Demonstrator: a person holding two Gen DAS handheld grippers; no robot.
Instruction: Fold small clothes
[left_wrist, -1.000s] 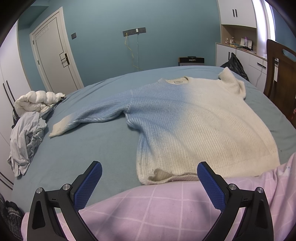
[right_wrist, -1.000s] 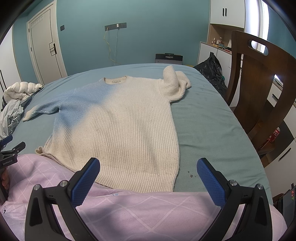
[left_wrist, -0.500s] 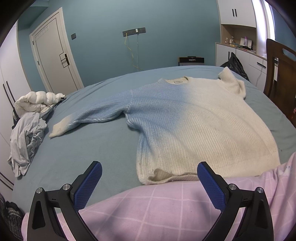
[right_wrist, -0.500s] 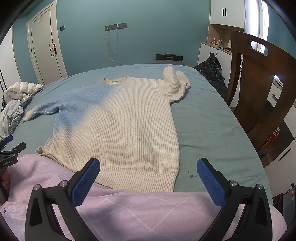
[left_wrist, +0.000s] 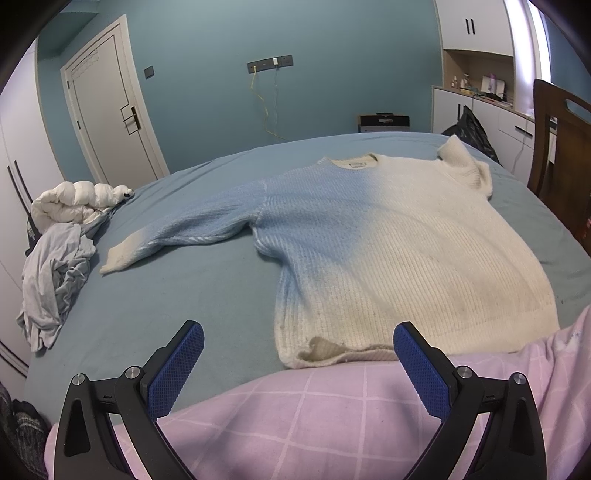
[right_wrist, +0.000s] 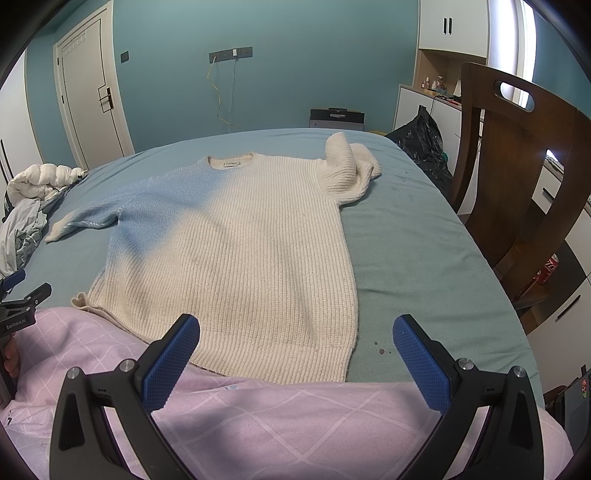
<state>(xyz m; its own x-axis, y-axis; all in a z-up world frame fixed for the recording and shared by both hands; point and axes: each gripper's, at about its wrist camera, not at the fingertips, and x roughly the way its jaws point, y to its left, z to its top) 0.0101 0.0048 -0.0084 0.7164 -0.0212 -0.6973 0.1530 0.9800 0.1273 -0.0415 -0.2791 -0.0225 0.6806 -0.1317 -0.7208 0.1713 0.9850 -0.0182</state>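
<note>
A cream and light-blue knit sweater (left_wrist: 388, 243) lies flat, front up, on the blue bed (left_wrist: 192, 295). Its left sleeve (left_wrist: 177, 236) stretches out to the left. Its right sleeve (right_wrist: 347, 170) is bunched up near the shoulder. The sweater also shows in the right wrist view (right_wrist: 240, 251). My left gripper (left_wrist: 295, 350) is open and empty, held above the near hem's left corner. My right gripper (right_wrist: 295, 343) is open and empty, above the hem's right part. Both hover over a pink checked cloth (right_wrist: 277, 424).
A pile of grey and white clothes (left_wrist: 59, 243) lies at the bed's left edge. A wooden chair (right_wrist: 517, 177) stands close to the bed's right side, with a black bag (right_wrist: 424, 144) behind it. The left gripper's tip (right_wrist: 22, 295) shows at the right view's left edge.
</note>
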